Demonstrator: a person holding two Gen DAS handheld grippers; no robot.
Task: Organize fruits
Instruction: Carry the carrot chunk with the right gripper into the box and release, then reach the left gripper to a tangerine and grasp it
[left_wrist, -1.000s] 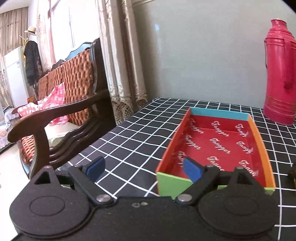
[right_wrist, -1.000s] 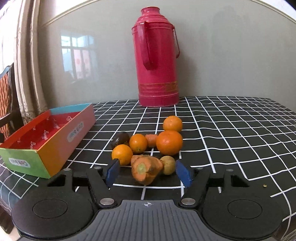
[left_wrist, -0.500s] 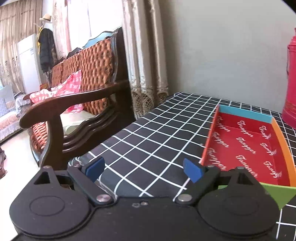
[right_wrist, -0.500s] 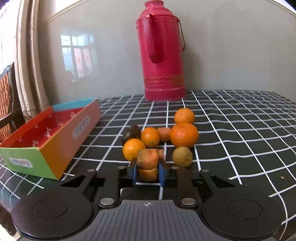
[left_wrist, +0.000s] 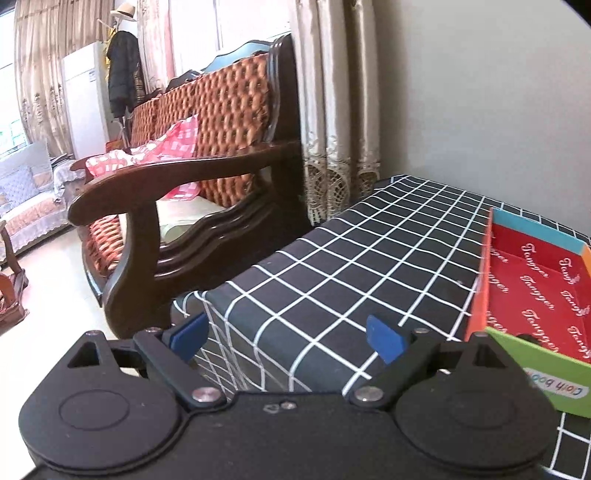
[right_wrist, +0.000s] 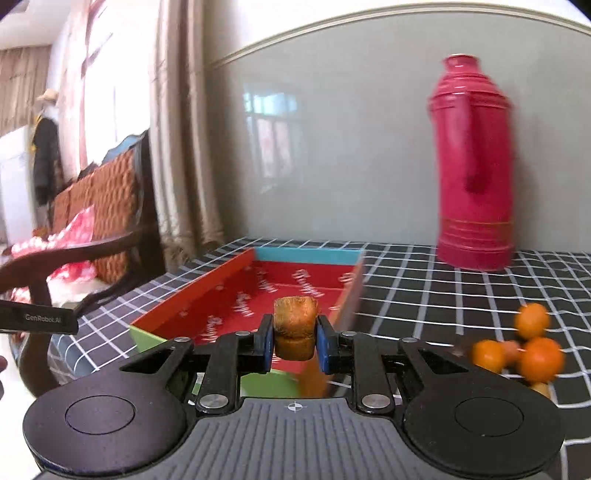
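Room: grey wall behind the table (left_wrist: 369, 266), whose black cloth carries a white grid; a curtain (left_wrist: 332, 110) hangs at its far corner, and a wooden sofa (left_wrist: 207, 177) stands off its left edge.
Left tongs (left_wrist: 286, 336): yours are spread wide with nothing between the blue pads; only bare cloth at the table corner lies ahead of them.
Right tongs (right_wrist: 294, 341): yours are clamped on a carrot piece (right_wrist: 295, 326), a brown-orange stub standing upright between the pads and clear of the cloth.
Tray (right_wrist: 207, 295): directly ahead of your right tongs, just beyond the carrot; red floor with white lettering, blue far wall, green near wall. From your left tongs it sits ahead to the right (left_wrist: 532, 288), and what shows of its floor is bare.
Oranges (right_wrist: 532, 347): a blurred cluster on the cloth, to the right of your right tongs.
Flask (right_wrist: 474, 166): red, upright by the wall, ahead and right of your right tongs.
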